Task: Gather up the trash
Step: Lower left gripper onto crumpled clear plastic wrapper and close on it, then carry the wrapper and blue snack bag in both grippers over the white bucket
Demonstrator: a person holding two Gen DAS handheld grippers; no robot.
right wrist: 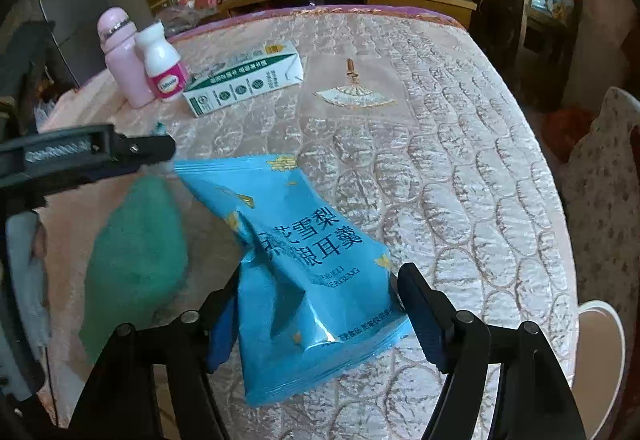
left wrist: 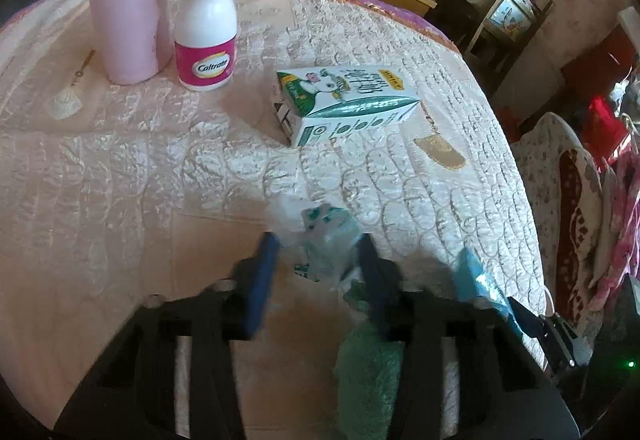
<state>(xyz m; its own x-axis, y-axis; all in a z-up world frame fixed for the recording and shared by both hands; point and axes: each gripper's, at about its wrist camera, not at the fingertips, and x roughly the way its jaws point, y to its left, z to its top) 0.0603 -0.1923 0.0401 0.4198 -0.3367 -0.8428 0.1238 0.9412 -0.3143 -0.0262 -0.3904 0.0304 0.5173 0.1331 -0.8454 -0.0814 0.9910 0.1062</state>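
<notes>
Far left on the bench, under its quilted pink cover: pink bottle and white supplement bottle, upright, side by side, touching or nearly so; probably keepers rather than trash. Next along, milk carton flat on its side, well apart from both tools, likely a later pickup. Closer in, left hand-held gripper, pads apart around a crumpled pale plastic bag; contact on the right pad, a gap at the left, so open rather than clamped, though the blur makes it hard to call. Green bag body hanging below, presumably held as the collecting sack, mouth up toward the incoming piece. Further right, right hand-held gripper carrying the blue snack wrapper: fingers astride its lower half, creased where pinched, raised off the cloth, top corner tilted over toward the left tool, apparently for a drop into the sack. Risk: slick foil slipping from a light pinch. At far right, a chair back beside the bench.
</notes>
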